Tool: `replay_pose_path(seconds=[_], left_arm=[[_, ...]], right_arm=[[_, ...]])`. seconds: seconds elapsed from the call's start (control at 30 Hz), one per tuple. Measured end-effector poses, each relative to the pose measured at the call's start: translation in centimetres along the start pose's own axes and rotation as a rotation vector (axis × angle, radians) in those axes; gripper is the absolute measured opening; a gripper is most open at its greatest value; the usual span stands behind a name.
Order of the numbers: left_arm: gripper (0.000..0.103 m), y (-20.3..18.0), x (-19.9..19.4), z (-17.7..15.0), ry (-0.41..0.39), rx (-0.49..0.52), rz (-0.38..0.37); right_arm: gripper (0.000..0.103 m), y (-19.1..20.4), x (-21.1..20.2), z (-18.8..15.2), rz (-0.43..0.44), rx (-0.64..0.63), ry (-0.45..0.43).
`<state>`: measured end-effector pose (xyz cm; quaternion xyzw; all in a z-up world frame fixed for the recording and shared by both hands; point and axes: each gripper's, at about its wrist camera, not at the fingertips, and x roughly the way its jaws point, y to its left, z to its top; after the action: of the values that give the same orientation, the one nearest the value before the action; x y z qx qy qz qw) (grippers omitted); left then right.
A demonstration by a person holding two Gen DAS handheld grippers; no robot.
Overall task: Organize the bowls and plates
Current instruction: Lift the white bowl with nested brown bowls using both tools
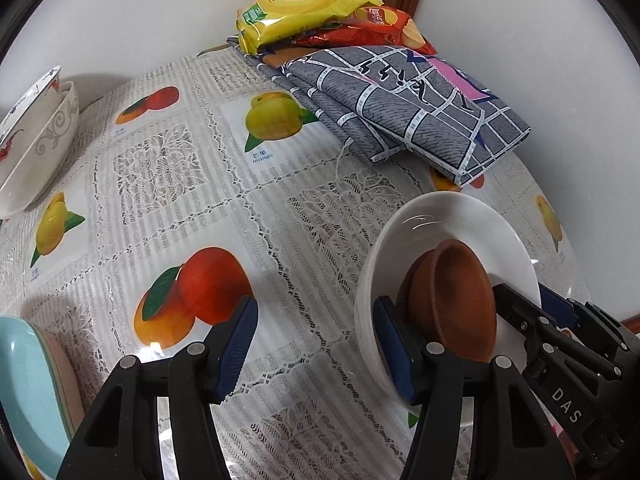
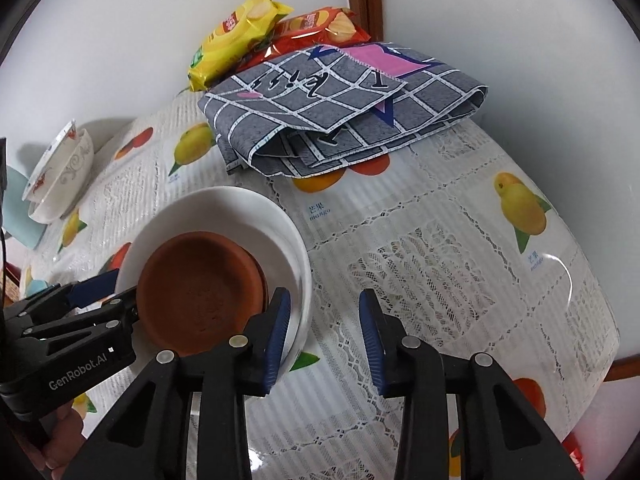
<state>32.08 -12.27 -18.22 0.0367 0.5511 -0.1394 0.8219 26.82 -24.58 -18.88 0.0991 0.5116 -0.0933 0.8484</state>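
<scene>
A white plate stack (image 1: 448, 220) (image 2: 240, 208) sits on the fruit-print tablecloth with brown clay dishes (image 1: 460, 300) (image 2: 200, 284) inside. My left gripper (image 1: 316, 340) is open and empty, its right finger (image 1: 396, 352) by the plates' near rim. My right gripper (image 2: 324, 336) is open and empty, its left finger (image 2: 276, 340) at the plates' right rim. Each gripper shows in the other's view, the right one (image 1: 560, 344) and the left one (image 2: 80, 320). Nested patterned bowls (image 1: 32, 140) (image 2: 60, 172) stand tilted at far left.
A folded grey checked cloth (image 1: 404, 108) (image 2: 340, 108) lies at the back with yellow (image 1: 304, 4) (image 2: 236, 36) and red (image 1: 372, 28) (image 2: 316, 28) snack bags behind it. A light blue plate (image 1: 28, 400) (image 2: 20, 212) lies at the left edge. A white wall borders the table.
</scene>
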Motion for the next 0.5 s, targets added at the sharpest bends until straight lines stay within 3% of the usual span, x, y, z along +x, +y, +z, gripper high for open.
replay_pose_path(seconds=[0.5], left_arm=[[0.055,-0.15,0.79,0.38,0.009,-0.001,-0.007]], right_arm=[[0.037,-0.33,1.06,0.24,0.008,0.006,0.012]])
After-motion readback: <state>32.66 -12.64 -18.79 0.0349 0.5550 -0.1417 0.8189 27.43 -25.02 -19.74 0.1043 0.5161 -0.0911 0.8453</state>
